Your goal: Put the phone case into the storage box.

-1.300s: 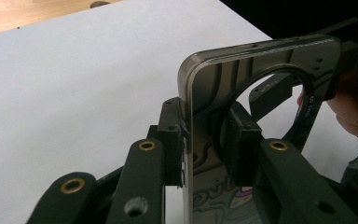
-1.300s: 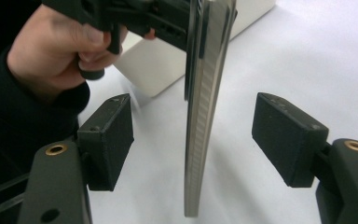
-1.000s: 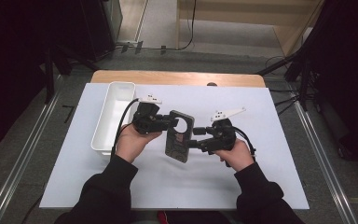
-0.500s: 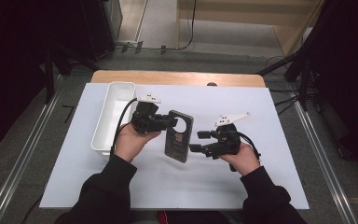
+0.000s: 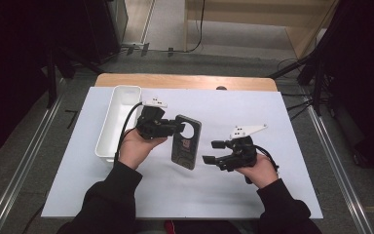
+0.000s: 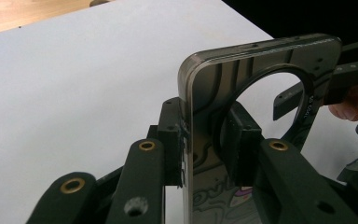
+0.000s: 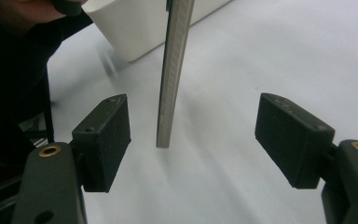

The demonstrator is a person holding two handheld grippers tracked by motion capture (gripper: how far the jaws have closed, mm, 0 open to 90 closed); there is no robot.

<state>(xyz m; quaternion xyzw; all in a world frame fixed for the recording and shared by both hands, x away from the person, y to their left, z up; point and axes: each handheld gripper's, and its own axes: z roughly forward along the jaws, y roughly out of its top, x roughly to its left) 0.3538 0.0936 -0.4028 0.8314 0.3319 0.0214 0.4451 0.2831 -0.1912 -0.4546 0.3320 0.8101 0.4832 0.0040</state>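
At the centre of the high view, the left tool [image 5: 175, 127] is clamped on the upper end of the phone case [image 5: 185, 141], held over the white surface [image 5: 272, 117]. To its right, the right tool [image 5: 213, 152] stands apart with both jaws wide, just beside the case and not touching it.

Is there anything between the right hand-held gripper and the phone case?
Nothing visible. The right hand-held gripper is open, and only bare white table cover lies between it and the phone case, which the left hand-held gripper clamps.
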